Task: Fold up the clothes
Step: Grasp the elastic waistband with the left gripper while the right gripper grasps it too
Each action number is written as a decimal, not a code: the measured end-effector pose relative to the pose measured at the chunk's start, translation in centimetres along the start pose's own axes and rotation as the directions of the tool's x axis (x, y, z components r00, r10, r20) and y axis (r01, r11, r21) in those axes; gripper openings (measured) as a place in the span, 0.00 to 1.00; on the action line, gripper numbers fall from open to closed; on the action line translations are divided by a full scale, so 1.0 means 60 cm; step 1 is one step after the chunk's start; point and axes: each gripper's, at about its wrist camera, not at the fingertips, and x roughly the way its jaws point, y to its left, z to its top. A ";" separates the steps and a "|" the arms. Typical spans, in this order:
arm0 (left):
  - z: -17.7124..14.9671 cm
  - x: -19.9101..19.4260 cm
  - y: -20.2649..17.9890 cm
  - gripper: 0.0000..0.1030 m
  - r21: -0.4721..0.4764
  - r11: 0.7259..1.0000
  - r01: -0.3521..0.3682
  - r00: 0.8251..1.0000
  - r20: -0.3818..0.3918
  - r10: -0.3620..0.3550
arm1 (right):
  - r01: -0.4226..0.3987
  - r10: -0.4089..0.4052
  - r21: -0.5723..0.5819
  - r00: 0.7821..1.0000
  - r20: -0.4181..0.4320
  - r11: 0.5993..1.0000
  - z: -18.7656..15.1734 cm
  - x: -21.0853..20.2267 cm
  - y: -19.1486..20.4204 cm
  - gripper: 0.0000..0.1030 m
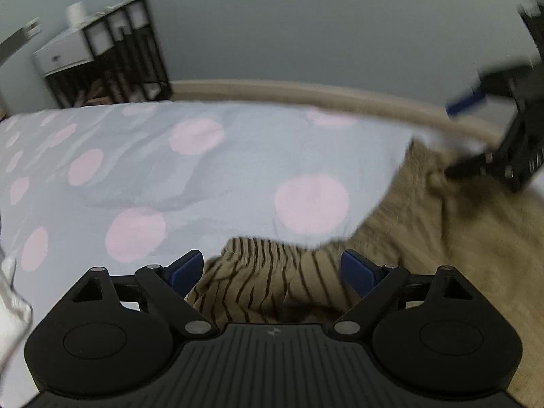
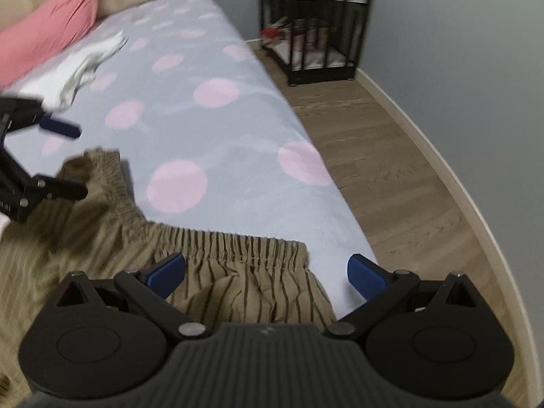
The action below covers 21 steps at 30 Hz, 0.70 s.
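A tan garment with thin dark stripes (image 1: 272, 285) lies crumpled on a bed, its elastic waistband (image 2: 238, 244) facing the bed's edge. My left gripper (image 1: 273, 268) is open just above one striped end, nothing between its blue pads. The right gripper (image 2: 267, 273) is also open, hovering over the waistband's corner near the mattress edge. Each gripper shows in the other's view: the right one (image 1: 459, 136) at the far right over the cloth, the left one (image 2: 78, 158) at the left over the garment's other corner. Neither holds fabric.
The bed sheet (image 2: 204, 129) is pale grey-blue with pink dots. A pink pillow (image 2: 44, 37) and a crumpled white cloth (image 2: 88, 64) lie toward the head. A black-framed cabinet (image 2: 316, 27) stands on the wood floor (image 2: 391, 170) beside the bed.
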 end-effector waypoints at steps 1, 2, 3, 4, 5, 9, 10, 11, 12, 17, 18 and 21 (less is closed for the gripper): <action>-0.001 0.007 -0.002 0.86 0.026 1.000 -0.002 1.000 -0.016 0.002 | -0.002 0.002 -0.020 1.000 -0.010 1.000 -0.001 0.008 0.001 0.99; -0.002 0.014 -0.004 0.86 0.044 0.999 -0.004 1.000 -0.027 0.005 | -0.005 0.004 -0.039 1.000 -0.020 0.999 -0.003 0.016 0.001 0.99; -0.004 0.020 -0.005 0.85 0.063 0.998 -0.005 0.999 -0.037 0.007 | -0.008 0.006 -0.059 1.000 -0.030 0.998 -0.004 0.024 0.002 0.99; -0.005 0.024 -0.006 0.80 0.075 0.997 0.001 0.999 -0.042 0.002 | -0.011 0.008 -0.078 0.999 -0.039 0.997 -0.005 0.032 0.002 0.99; -0.007 0.026 -0.007 0.78 0.083 0.996 0.013 0.999 -0.043 -0.010 | -0.013 0.009 -0.094 0.999 -0.047 0.995 -0.008 0.040 0.003 0.99; -0.007 0.032 -0.009 0.69 0.123 0.991 0.050 0.998 -0.030 -0.047 | -0.040 0.034 -0.137 0.998 -0.046 0.990 -0.021 0.051 0.004 0.97; -0.005 0.035 -0.006 0.68 0.119 0.991 0.055 0.998 -0.033 -0.051 | -0.048 0.043 -0.142 0.998 -0.044 0.989 -0.024 0.052 0.004 0.94; -0.001 0.039 -0.003 0.68 0.109 0.992 0.061 0.998 -0.037 -0.057 | -0.056 0.050 -0.139 0.998 -0.044 0.989 -0.024 0.054 0.002 0.93; 0.001 0.039 0.001 0.68 0.101 0.992 0.069 0.997 -0.036 -0.066 | -0.065 0.060 -0.133 0.997 -0.041 0.989 -0.024 0.055 0.000 0.93; 0.009 0.027 0.032 0.68 0.088 0.990 0.106 0.994 -0.017 -0.105 | -0.102 0.101 -0.057 0.994 -0.030 0.993 -0.018 0.060 -0.016 0.93; 0.011 0.024 0.040 0.69 0.081 0.990 0.111 0.994 -0.013 -0.111 | -0.112 0.111 -0.040 0.993 -0.028 0.993 -0.016 0.061 -0.020 0.93; 0.018 0.025 0.068 0.72 0.030 0.989 0.142 0.990 -0.011 -0.142 | -0.137 0.137 0.005 0.990 -0.022 0.991 -0.011 0.061 -0.031 0.94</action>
